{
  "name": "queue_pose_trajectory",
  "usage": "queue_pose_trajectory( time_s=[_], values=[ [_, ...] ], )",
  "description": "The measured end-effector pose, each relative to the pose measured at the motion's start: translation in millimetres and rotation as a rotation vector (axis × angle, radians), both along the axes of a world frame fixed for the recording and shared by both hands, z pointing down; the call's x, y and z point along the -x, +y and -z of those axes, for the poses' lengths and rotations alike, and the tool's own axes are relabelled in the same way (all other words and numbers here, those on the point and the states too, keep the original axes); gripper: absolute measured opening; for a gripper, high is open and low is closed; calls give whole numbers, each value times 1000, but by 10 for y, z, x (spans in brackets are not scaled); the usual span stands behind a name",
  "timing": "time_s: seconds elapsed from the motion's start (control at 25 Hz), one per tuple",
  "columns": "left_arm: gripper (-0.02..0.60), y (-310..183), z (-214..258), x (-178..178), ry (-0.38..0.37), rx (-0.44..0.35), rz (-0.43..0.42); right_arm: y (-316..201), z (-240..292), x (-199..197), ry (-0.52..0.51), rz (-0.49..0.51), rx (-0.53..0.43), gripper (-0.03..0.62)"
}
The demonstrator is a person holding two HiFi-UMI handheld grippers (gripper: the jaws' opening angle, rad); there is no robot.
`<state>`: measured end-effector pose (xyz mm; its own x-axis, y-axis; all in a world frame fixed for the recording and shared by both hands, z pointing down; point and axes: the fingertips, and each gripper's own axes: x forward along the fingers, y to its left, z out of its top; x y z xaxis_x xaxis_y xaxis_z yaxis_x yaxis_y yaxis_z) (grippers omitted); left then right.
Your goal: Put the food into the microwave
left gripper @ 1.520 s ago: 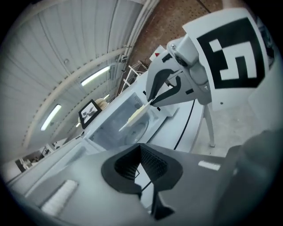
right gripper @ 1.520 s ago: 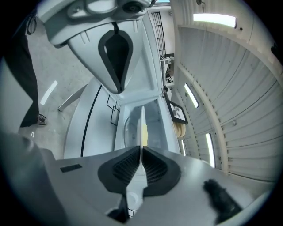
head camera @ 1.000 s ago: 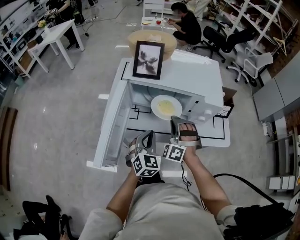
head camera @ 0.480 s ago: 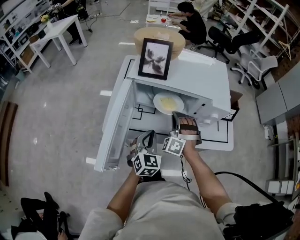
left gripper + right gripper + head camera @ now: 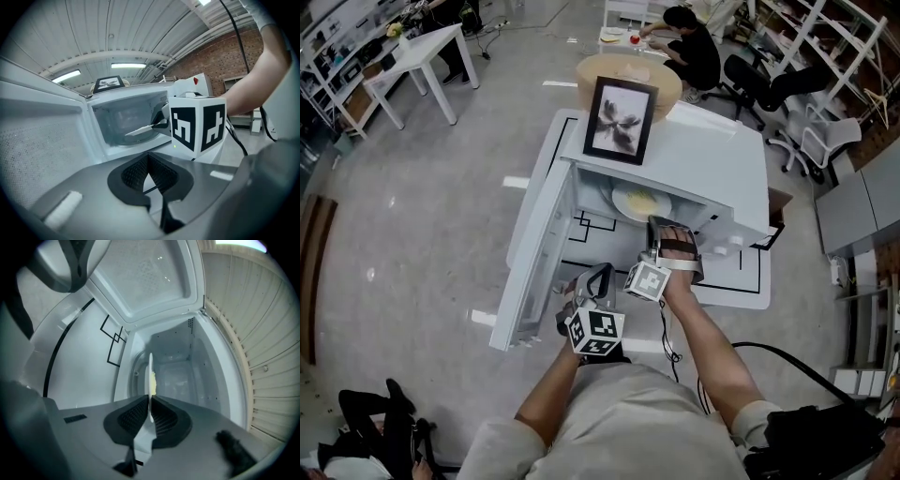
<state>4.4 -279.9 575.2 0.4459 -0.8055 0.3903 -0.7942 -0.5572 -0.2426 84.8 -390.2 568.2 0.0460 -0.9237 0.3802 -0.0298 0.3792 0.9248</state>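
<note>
Plate (image 5: pixel 622 199) of food (image 5: pixel 643 201) is clamped by the right gripper (image 5: pixel 664 228) inside the open microwave (image 5: pixel 712 164); the left gripper (image 5: pixel 595 277), jaws closed on nothing, is held just outside it.

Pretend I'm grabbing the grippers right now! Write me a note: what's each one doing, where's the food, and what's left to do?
Right gripper: jaws shut on the rim of the plate with the yellow food, holding it in the mouth of the microwave.
Left gripper: jaws shut and empty, hanging in front of the open door.
Done: the door is open, and the plate is picked up and partway in.
Left: set the plate down inside, let go, pull back, close the door.
</note>
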Motion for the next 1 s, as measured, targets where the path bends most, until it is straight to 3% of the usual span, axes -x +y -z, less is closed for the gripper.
queue_pose_trajectory(
  time_s=[1.0],
  values=[
    [6,8,-123,-43,24,61,31,-585,-286,4,95,-20,53,25]
  ],
)
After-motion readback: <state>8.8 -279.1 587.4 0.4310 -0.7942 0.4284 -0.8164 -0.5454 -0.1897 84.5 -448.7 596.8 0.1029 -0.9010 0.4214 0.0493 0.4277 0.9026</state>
